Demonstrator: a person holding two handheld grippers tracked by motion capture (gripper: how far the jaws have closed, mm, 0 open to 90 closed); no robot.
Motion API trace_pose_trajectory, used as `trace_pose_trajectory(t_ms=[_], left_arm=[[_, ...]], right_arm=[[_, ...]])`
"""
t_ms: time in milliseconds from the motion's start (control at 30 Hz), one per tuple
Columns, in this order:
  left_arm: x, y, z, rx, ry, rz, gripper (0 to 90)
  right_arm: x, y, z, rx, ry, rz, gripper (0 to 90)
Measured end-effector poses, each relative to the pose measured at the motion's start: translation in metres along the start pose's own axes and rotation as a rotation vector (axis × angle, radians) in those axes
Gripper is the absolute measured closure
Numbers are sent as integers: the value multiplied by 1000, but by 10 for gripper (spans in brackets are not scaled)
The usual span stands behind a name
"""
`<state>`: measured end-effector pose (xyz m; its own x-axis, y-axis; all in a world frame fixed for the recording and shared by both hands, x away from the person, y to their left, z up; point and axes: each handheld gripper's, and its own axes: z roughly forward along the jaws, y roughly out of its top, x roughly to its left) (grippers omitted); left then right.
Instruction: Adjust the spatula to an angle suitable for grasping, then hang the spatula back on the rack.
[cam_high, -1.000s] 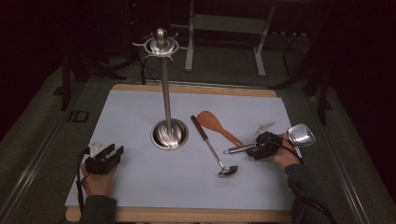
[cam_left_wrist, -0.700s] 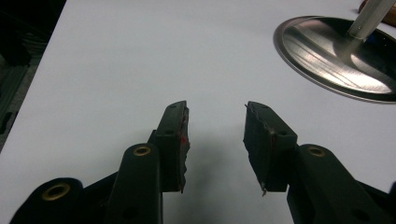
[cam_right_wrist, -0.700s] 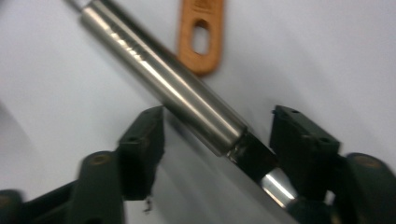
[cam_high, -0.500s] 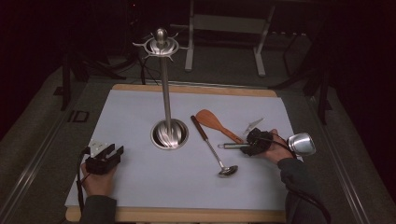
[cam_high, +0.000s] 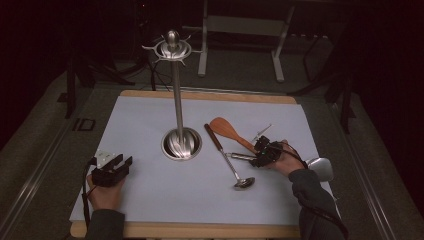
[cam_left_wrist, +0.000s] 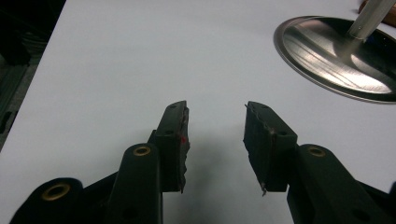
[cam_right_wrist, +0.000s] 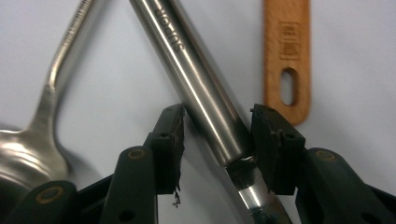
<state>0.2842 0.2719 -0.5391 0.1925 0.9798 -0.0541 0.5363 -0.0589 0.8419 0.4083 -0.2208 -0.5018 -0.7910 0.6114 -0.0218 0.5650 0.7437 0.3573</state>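
A steel utensil lies at the table's right, its tubular handle pointing left and its shiny head beside the person's right wrist. My right gripper straddles that handle. Its jaws have just been closing. In the right gripper view the right pad touches the handle, while a thin gap stays at the left pad. My left gripper rests open at the front left with only bare table between its jaws.
A steel utensil stand rises from a round base at mid-table, with hooks at its top. A ladle and a wooden spatula lie just left of my right gripper. The white tabletop has wooden edges.
My right gripper has slid left along the steel utensil's handle and its jaws have narrowed around it. The left gripper has stayed put.
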Motion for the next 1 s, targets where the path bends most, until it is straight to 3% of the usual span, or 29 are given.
trace_pose_trajectory(t_ms=[233,467,567,667,733,900,1000], left_arm=[[0,0,0,-3,-3,-3,601],[1,0,0,-3,-3,-3,600],[0,0,0,-3,-2,-2,599],[0,0,0,-6,-2,-4,599],[0,0,0,-5,-2,-5,599],[0,0,0,-4,-3,-3,599],[0,0,0,-2,-2,-3,599]], right_arm=[[-2,-3,1,-29,25,-26,566],[-7,-4,1,-24,40,-59,549],[-7,-3,1,-6,42,-34,587],[-1,5,1,52,3,-20,617],[2,10,1,89,3,17,638],[1,10,2,65,27,36,650],[-1,6,1,32,43,3,654]])
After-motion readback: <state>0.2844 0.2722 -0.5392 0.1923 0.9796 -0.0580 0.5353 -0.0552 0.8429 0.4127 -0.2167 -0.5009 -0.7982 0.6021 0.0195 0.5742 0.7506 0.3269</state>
